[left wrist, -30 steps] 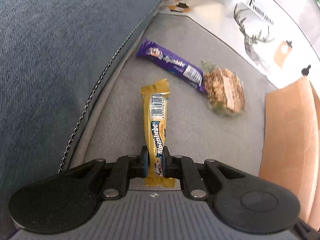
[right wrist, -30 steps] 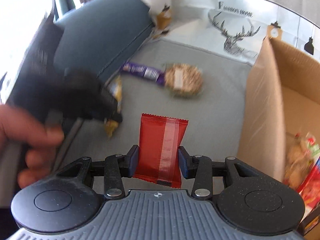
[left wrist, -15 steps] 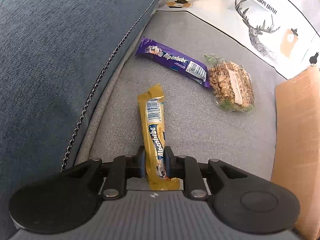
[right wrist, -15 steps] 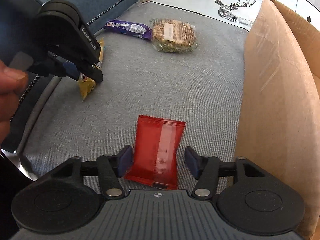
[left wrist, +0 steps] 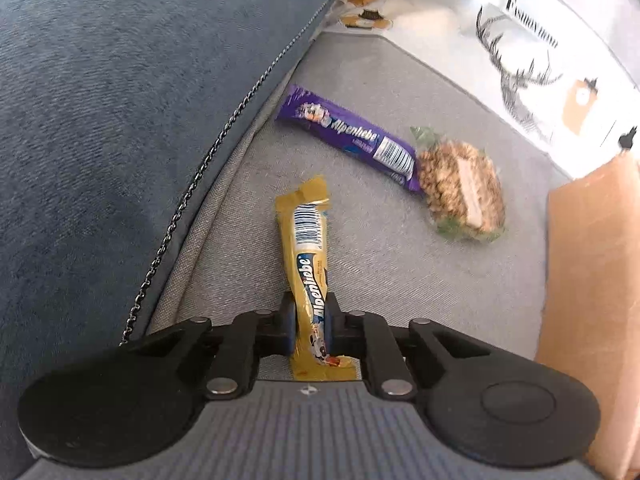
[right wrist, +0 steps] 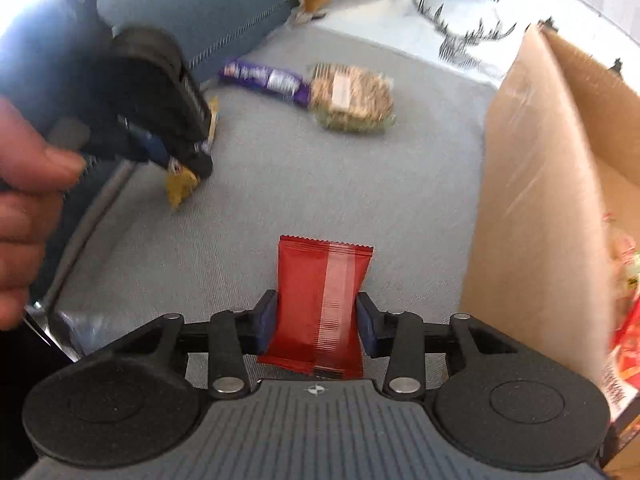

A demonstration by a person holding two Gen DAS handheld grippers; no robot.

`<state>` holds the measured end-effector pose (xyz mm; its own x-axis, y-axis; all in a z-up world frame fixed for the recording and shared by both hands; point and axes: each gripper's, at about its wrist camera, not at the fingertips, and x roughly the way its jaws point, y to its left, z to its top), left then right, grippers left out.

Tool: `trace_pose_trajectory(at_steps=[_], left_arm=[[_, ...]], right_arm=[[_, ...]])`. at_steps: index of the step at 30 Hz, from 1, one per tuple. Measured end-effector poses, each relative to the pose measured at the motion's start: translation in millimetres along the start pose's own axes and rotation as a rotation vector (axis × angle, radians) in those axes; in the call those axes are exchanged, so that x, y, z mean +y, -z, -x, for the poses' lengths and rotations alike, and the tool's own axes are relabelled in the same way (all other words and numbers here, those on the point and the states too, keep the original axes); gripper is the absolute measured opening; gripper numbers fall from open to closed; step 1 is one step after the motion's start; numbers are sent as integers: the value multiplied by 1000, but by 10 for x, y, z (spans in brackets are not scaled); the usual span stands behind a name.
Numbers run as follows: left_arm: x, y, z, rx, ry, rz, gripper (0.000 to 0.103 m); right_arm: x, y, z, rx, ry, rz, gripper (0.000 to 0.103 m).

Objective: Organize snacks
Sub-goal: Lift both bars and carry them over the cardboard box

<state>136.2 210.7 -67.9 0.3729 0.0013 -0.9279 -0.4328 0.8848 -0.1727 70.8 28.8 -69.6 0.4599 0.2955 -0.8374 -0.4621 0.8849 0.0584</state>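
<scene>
Gripping the yellow candy stick [left wrist: 311, 276] near its lower end, my left claw [left wrist: 311, 326] is clamped tight. My right claw [right wrist: 316, 320] is closing onto the red packet [right wrist: 320, 304] on the grey sofa seat [right wrist: 320, 184]; cardboard box [right wrist: 536, 200] at three o'clock.

Right tongs [right wrist: 316, 322] closing around red packet [right wrist: 320, 304]
</scene>
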Motion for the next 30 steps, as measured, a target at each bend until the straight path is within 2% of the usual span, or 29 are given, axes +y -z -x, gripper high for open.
trace_pose_trajectory(at_steps=[4, 10, 13, 17, 20, 24, 27, 29, 30], left_arm=[[-6, 22, 175, -66, 68, 10, 14], [-41, 147, 591, -220, 242, 21, 14], [-59, 260, 799, -280, 337, 29, 14], [-192, 460, 1062, -351, 424, -32, 14], [-319, 590, 1178, -382, 437, -97, 14], [-458, 746, 1233, -395, 428, -144, 14], [-539, 848, 1242, -390, 416, -159, 14], [-546, 910, 1226, -384, 405, -167, 14], [-557, 932, 1212, -382, 401, -170, 14]], right_arm=[[-41, -82, 281, -67, -9, -3, 43], [-220, -178, 845, -211, -32, -23, 43], [-404, -165, 1169, -305, -44, -40, 43], [-771, -64, 1598, -426, -27, -73, 43], [-1077, 75, 1833, -495, 23, -111, 43], [-1499, 321, 2011, -549, 65, -229, 43], [-1768, 587, 2060, -587, 56, -345, 43], [-1873, 706, 2146, -649, 49, -383, 43], [-1897, 737, 2134, -645, 59, -394, 43]])
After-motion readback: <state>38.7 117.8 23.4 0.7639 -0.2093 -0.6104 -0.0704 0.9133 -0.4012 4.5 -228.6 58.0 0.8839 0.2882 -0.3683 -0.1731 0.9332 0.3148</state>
